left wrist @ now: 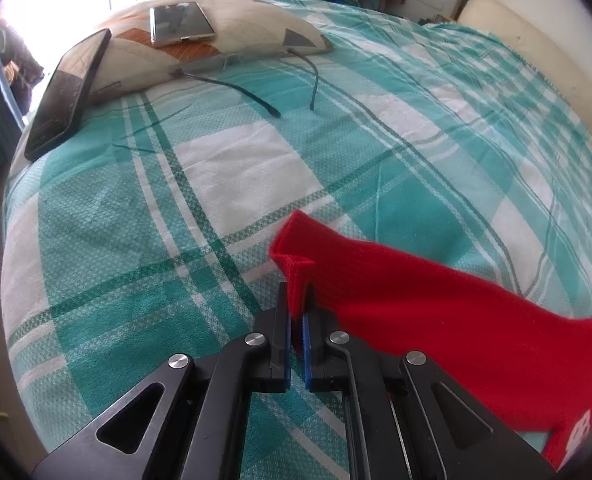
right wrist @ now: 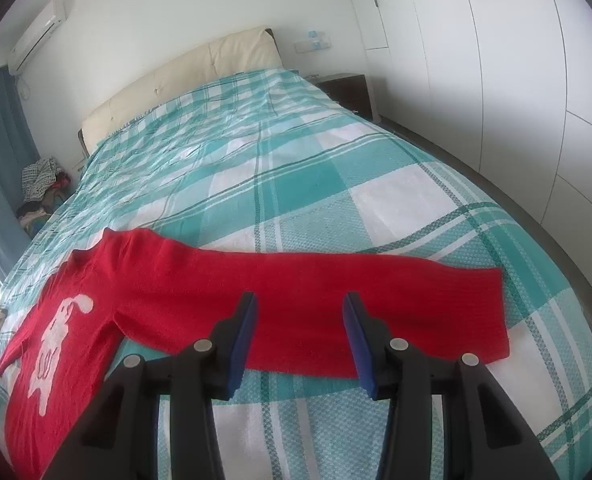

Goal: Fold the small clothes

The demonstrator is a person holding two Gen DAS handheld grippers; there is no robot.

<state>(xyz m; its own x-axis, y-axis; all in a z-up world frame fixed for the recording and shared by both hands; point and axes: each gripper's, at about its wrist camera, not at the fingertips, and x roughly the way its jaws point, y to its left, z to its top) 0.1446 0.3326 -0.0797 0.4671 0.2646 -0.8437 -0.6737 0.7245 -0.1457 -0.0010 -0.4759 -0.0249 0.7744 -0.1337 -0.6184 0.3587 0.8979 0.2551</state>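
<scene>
A small red knit sweater (right wrist: 143, 280) with a white figure on its front lies spread on the teal and white checked bedspread (right wrist: 296, 168). In the left wrist view my left gripper (left wrist: 298, 292) is shut on the cuff edge of one red sleeve (left wrist: 436, 304), which trails off to the right. In the right wrist view the other sleeve (right wrist: 376, 292) lies flat and stretched to the right. My right gripper (right wrist: 300, 308) hovers just above it, open, with nothing pinched between its blue pads.
A cushion (left wrist: 231, 28) at the bed's corner carries a phone (left wrist: 181, 23); a second dark phone (left wrist: 69, 92) leans against it, and eyeglasses (left wrist: 247, 68) lie beside it. A padded headboard (right wrist: 183, 80), a clothes pile (right wrist: 41, 188), a nightstand (right wrist: 348, 88) and white wardrobes (right wrist: 496, 80) border the bed.
</scene>
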